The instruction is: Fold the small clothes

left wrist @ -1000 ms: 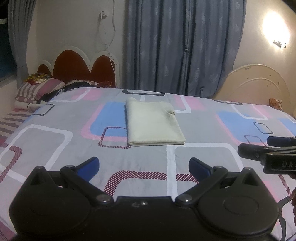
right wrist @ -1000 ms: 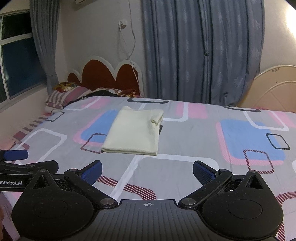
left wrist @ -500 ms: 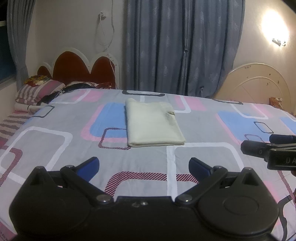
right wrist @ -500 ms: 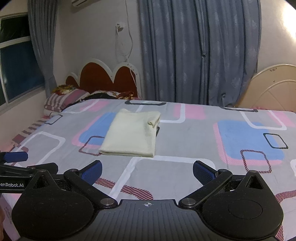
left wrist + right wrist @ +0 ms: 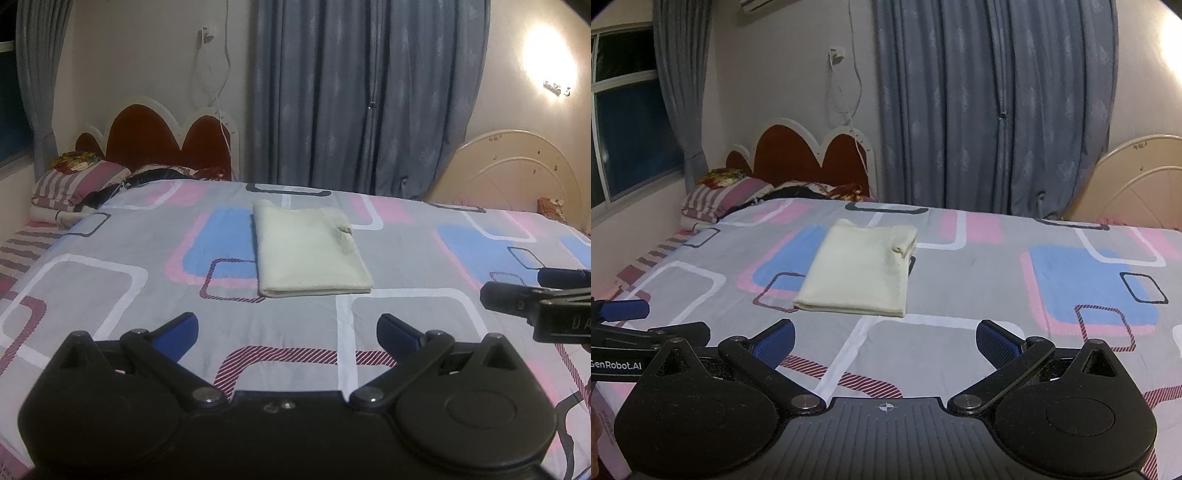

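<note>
A cream garment [image 5: 310, 251] lies folded into a neat rectangle on the patterned bed sheet [image 5: 110, 288]; it also shows in the right wrist view [image 5: 860, 273]. My left gripper [image 5: 287, 328] is open and empty, held back from the garment near the bed's front edge. My right gripper [image 5: 885, 338] is open and empty too, also well short of the garment. The right gripper shows at the right edge of the left wrist view [image 5: 546, 295], and the left gripper at the left edge of the right wrist view [image 5: 635, 325].
Striped pillows [image 5: 74, 184] and dark clothes lie by the red headboard [image 5: 162, 140] at the far left. Grey curtains [image 5: 362, 96] hang behind the bed. A cream headboard panel [image 5: 517, 177] leans at the far right. A window [image 5: 628, 129] is on the left wall.
Both grippers have drawn back and risen slightly from the folded garment. The garment has not moved. Both stay open.
</note>
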A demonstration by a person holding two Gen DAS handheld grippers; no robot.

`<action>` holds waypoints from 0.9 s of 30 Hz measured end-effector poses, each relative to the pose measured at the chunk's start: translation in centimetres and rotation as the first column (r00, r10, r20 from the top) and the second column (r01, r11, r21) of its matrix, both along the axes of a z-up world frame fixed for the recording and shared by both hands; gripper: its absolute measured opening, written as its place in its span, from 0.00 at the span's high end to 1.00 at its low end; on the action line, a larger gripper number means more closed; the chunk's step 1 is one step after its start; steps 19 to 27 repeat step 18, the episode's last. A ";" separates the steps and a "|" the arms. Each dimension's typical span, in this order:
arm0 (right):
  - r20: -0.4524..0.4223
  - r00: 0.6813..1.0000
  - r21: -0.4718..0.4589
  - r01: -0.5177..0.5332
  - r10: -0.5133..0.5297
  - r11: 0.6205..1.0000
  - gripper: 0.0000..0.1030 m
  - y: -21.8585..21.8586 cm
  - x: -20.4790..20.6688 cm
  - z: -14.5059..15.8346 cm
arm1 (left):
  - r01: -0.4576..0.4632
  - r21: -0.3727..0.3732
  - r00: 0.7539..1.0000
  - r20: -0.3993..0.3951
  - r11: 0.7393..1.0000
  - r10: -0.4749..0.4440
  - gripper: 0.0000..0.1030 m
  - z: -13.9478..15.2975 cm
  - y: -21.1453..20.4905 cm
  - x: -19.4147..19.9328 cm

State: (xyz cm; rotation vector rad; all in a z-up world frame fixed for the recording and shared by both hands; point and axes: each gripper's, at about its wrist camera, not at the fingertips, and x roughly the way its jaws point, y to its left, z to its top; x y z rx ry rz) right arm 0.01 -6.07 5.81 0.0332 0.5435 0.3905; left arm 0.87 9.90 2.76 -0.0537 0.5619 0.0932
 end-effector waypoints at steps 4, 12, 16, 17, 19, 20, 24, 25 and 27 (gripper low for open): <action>0.002 1.000 -0.001 -0.001 0.001 1.000 0.00 0.1 0.0 0.0 | -0.001 0.004 1.000 0.007 1.000 0.001 0.00 -0.1 0.1 -0.1; 0.002 1.000 -0.008 -0.011 0.011 1.000 0.00 0.6 0.2 -0.1 | -0.002 0.002 1.000 0.023 1.000 0.002 0.01 -0.1 1.1 -0.2; 0.005 1.000 -0.010 -0.020 0.020 1.000 0.00 0.9 0.3 -0.1 | -0.005 0.012 0.999 0.038 1.000 0.004 0.05 0.1 1.3 -0.2; 0.007 1.000 -0.010 -0.022 0.022 1.000 0.00 0.9 0.4 -0.1 | -0.007 0.008 0.999 0.036 1.000 0.007 0.05 0.1 1.4 -0.1; 0.008 1.000 -0.010 -0.023 0.024 1.000 0.00 1.0 0.4 0.0 | -0.004 0.003 0.999 0.035 1.000 0.004 0.05 0.1 1.5 -0.1; 0.008 1.000 -0.010 -0.023 0.024 1.000 0.00 1.0 0.4 0.0 | -0.004 0.003 0.999 0.035 1.000 0.004 0.05 0.1 1.5 -0.1; 0.008 1.000 -0.010 -0.023 0.024 1.000 0.00 1.0 0.4 0.0 | -0.004 0.003 0.999 0.035 1.000 0.004 0.05 0.1 1.5 -0.1; 0.008 1.000 -0.010 -0.023 0.024 1.000 0.00 1.0 0.4 0.0 | -0.004 0.003 0.999 0.035 1.000 0.004 0.05 0.1 1.5 -0.1; 0.008 1.000 -0.010 -0.023 0.024 1.000 0.00 1.0 0.4 0.0 | -0.004 0.003 0.999 0.035 1.000 0.004 0.05 0.1 1.5 -0.1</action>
